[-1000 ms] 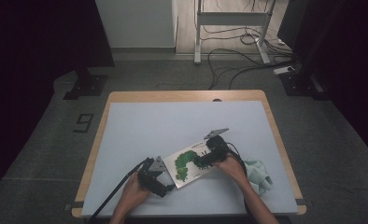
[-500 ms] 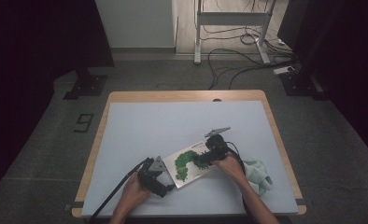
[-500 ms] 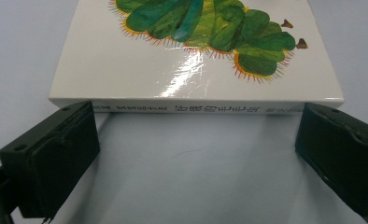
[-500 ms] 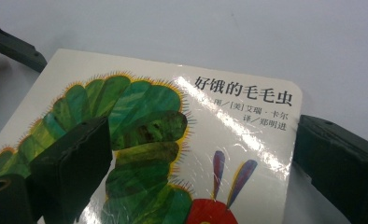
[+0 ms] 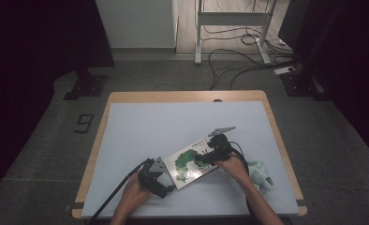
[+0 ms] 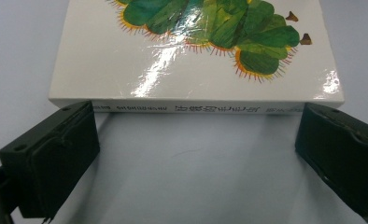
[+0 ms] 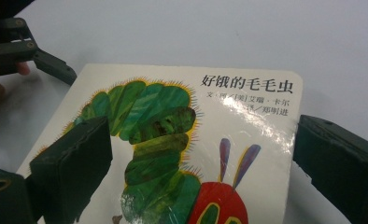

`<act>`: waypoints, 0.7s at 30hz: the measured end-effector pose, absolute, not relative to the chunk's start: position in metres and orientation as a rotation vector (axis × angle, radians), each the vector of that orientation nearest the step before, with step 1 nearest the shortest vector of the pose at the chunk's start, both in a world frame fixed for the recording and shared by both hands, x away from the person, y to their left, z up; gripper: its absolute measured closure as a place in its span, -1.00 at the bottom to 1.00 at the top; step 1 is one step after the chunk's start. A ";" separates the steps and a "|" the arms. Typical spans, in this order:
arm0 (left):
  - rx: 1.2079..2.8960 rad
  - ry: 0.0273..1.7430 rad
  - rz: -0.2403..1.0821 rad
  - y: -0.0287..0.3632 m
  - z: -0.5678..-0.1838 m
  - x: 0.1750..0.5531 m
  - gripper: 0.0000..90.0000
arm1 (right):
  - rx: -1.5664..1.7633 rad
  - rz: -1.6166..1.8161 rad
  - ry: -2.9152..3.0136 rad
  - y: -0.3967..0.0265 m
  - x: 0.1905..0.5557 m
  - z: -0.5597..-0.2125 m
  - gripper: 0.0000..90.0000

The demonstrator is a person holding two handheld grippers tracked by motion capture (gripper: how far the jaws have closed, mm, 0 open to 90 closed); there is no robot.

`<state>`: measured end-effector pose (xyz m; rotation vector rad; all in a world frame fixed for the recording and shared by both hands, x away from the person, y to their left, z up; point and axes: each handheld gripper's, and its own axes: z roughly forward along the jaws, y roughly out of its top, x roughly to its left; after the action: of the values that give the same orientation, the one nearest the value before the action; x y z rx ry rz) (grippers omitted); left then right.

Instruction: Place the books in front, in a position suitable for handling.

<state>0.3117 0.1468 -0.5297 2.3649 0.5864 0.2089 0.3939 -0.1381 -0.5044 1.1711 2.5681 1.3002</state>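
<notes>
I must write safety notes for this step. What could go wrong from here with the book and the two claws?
1. The book has a glossy cover, so a claw may slip on it.
2. The left claw stands open at the spine, wide as the book; closing may push the book away instead of gripping it.
3. The right claw hovers open above the cover; pressing down could scratch it.

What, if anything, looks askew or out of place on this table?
The picture book lies closed but skewed, at an angle to the table's edges. A crumpled pale-green cloth sits by the right forearm. Nothing looks spilled or damaged.
</notes>
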 end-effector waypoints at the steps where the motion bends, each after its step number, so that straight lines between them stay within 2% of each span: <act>1: 2.365 0.586 0.209 0.147 -0.530 0.312 -1.00 | 1.181 1.310 2.567 -0.139 0.394 -0.504 -0.91; 21: 2.365 0.585 0.211 0.147 -0.530 0.312 -1.00 | 1.188 1.304 2.589 -0.148 0.384 -0.502 -0.84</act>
<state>0.3116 0.1468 -0.5297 2.3652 0.5853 0.2109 0.3842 -0.1478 -0.5023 1.1878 2.5895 1.3045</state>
